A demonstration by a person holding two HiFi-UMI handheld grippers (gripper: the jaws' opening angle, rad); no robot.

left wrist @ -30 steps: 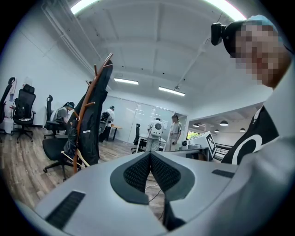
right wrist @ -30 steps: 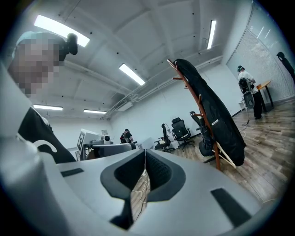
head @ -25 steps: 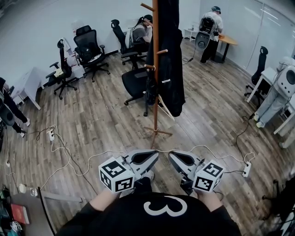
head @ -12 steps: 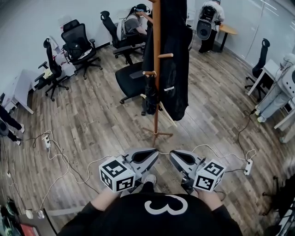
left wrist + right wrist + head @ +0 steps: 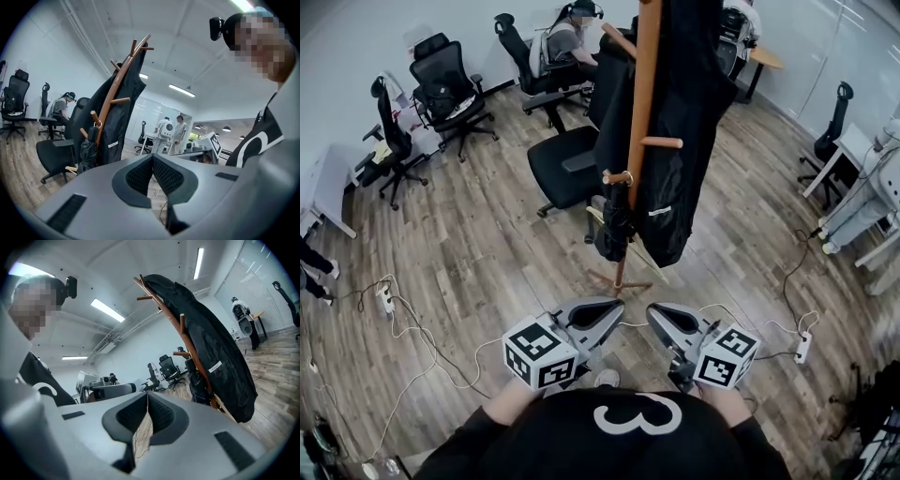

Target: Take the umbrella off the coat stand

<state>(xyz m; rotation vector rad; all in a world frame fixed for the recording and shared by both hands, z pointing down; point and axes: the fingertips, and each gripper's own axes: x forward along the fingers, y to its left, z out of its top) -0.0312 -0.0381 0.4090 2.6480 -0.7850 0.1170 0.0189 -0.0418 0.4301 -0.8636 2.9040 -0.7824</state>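
Observation:
A wooden coat stand (image 5: 641, 103) rises just ahead of me, with a long black coat (image 5: 689, 141) draped over its upper pegs. A folded black umbrella (image 5: 614, 223) hangs by its wooden handle from a low peg on the stand's left side. The umbrella (image 5: 87, 151) shows left of centre in the left gripper view, and it (image 5: 200, 384) sits beside the pole in the right gripper view. My left gripper (image 5: 615, 308) and right gripper (image 5: 653, 314) are held side by side below the stand's foot, both shut and empty, well short of the umbrella.
A black office chair (image 5: 567, 169) stands right behind the stand, and more chairs (image 5: 445, 89) line the back wall. White cables (image 5: 422, 319) and a power strip (image 5: 801, 349) lie on the wooden floor. People sit and stand at the far desks.
The coat stand and umbrella have grown larger and nearer in the head view as I moved towards them. Both grippers stayed shut, side by side.

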